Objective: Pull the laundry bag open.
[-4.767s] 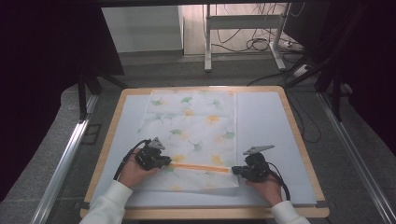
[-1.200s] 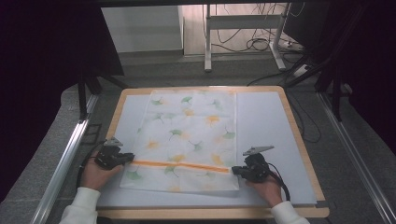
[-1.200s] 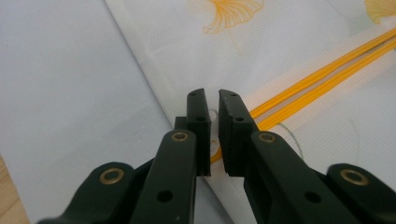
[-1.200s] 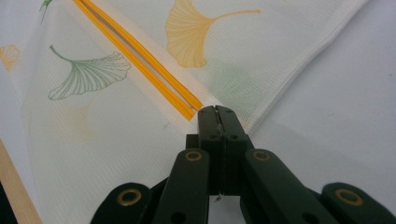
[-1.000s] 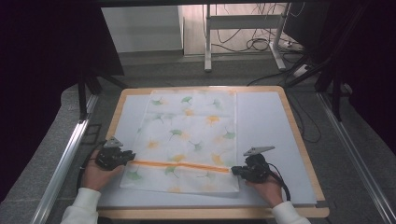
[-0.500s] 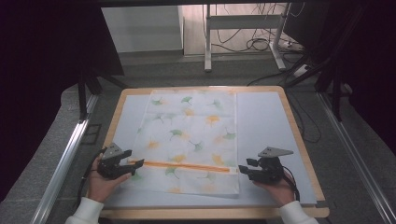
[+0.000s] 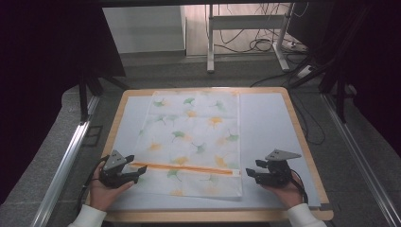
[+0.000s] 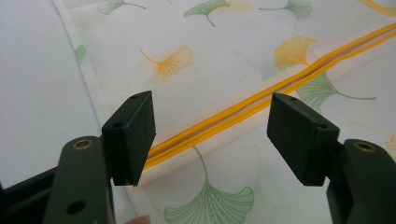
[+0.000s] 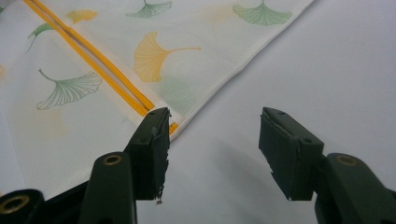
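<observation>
Your left gripper (image 7: 134,175) and right gripper (image 7: 250,169) are both gaping, having just been opening; the leaf-print cloth (image 7: 194,137) is lying flat between them, ungripped.

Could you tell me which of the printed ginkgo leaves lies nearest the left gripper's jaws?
The large green ginkgo leaf just below the orange double stripe, between the open left gripper jaws; the orange leaves lie farther up the white cloth.

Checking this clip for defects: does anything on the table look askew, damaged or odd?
Nothing stands out. The leaf-print cloth lies flat and square on the table, its orange strip only faintly kinked. Both tongs, left and right, are open beside it.
</observation>
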